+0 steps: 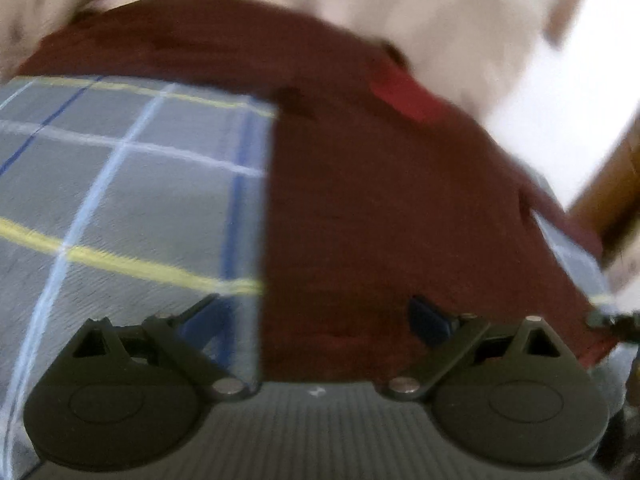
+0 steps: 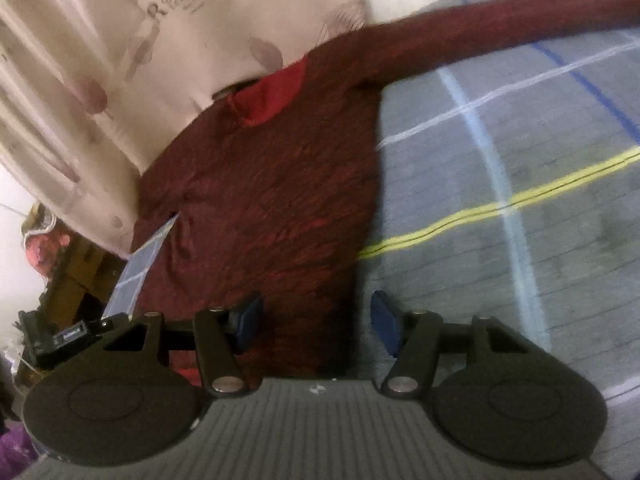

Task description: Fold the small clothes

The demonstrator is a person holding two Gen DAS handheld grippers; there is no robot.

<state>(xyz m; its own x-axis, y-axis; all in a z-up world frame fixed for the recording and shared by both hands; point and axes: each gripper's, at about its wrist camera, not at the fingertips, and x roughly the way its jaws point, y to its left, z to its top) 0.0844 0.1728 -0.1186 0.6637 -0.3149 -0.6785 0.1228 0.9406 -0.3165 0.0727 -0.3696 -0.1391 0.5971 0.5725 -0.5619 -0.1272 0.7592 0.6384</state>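
A dark red long-sleeved top (image 1: 372, 208) lies flat on a grey plaid bed cover (image 1: 120, 184), with a brighter red collar patch (image 1: 404, 96). My left gripper (image 1: 316, 320) is open just above the top's hem, its jaws wide apart and empty. In the right wrist view the same top (image 2: 272, 208) lies with one sleeve (image 2: 500, 20) stretched out to the upper right and its collar (image 2: 272, 92) near the pillow. My right gripper (image 2: 316, 324) is open over the hem's edge, empty.
A cream patterned pillow (image 2: 140, 60) lies beyond the collar. The plaid cover (image 2: 520, 200) spreads to the right. The bed's edge, wooden furniture (image 2: 68, 276) and clutter are at the left. A wooden post (image 1: 612, 184) stands at the right in the left wrist view.
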